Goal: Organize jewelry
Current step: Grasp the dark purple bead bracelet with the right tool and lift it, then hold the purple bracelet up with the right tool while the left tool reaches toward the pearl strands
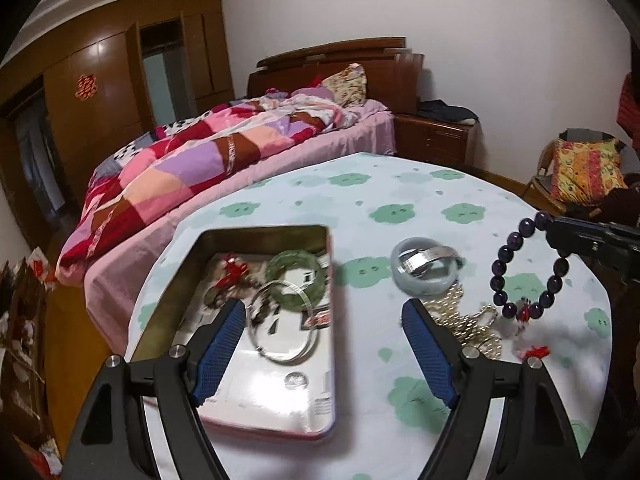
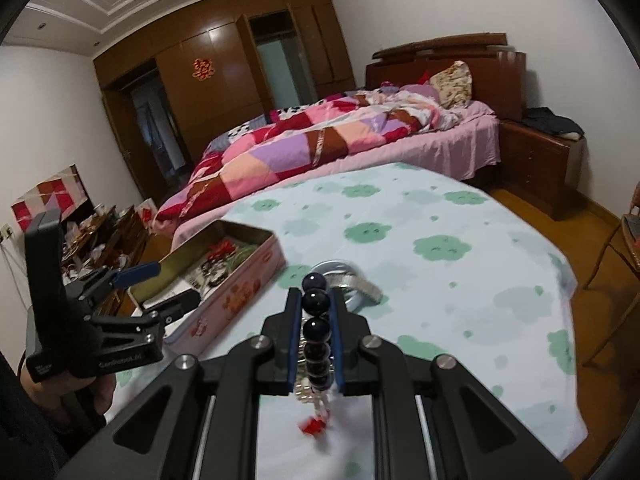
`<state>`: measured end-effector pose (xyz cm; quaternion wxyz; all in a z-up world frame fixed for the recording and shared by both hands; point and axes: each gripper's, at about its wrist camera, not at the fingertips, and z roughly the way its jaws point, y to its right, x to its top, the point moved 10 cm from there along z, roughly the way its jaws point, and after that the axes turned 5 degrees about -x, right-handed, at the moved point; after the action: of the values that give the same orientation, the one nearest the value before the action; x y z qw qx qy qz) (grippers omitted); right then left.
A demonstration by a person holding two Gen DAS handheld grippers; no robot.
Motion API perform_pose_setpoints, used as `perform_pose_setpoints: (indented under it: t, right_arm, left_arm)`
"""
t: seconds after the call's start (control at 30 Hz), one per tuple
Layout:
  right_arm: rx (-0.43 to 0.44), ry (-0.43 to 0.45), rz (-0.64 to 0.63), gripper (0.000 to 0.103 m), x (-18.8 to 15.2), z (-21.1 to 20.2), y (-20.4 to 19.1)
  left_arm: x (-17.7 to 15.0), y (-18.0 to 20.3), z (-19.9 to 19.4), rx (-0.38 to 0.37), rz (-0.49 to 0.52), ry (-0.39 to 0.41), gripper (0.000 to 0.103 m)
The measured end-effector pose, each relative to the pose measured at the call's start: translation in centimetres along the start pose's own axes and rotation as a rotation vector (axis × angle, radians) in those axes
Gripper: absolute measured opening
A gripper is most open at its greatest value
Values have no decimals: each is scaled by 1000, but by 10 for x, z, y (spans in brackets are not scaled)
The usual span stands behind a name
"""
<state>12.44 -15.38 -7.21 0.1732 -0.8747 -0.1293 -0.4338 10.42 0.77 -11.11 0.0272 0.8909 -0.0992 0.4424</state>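
A dark purple bead bracelet (image 1: 528,268) with a small red charm hangs above the table, and my right gripper (image 1: 554,226) is shut on its top beads. In the right wrist view the bead bracelet (image 2: 316,332) sits squeezed between the blue pads of my right gripper (image 2: 316,296). My left gripper (image 1: 324,314) stands open over the right edge of the tin box (image 1: 208,236), holding nothing. The tin box (image 2: 256,276) holds a green bangle (image 1: 296,272), a thin silver bangle (image 1: 282,324) and a red knot piece (image 1: 232,272). A pale jade bangle (image 1: 420,280), a silver band (image 1: 428,258) and a gold chain pile (image 1: 468,320) lie on the cloth.
The table carries a white cloth with green cloud prints (image 1: 400,184). A bed with a patchwork quilt (image 1: 192,164) stands beyond the table's far edge. A chair with a patterned cushion (image 1: 584,172) is at the right. A person's hand (image 2: 72,392) holds the left gripper's handle.
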Motion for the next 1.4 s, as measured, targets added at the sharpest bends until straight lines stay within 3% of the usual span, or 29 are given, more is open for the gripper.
perform_pose_setpoints:
  t: [0.27,0.33,0.7,0.93,1.13,1.23,1.4]
  right_arm:
    - [-100,-37,55,16,-14,9,42]
    - [-111,-37,64,16,-15,6,50]
    - [-108,-48,80,16,-23,6,58]
    - [-151,-102,97,16,-40,19,77]
    - [-154,-117,93,16,-50,19,77]
    - [-164,-117,91,16,-52,18,78]
    - [-204,-139,85,16,-67,19,84]
  left_arm:
    - [-3,40,20,-73,58,-37,80]
    - [-8,50,25,-93,69,-56,76]
    - [-11,97,34,-190,144,-80,74]
    - [-20,121,52,-260,164,-138,58]
    - [-22,131,45,-293,188,-125,57]
    - [-25,136,48,-307,196,-140,48]
    - [-29,146,47,-335,213,-151,44]
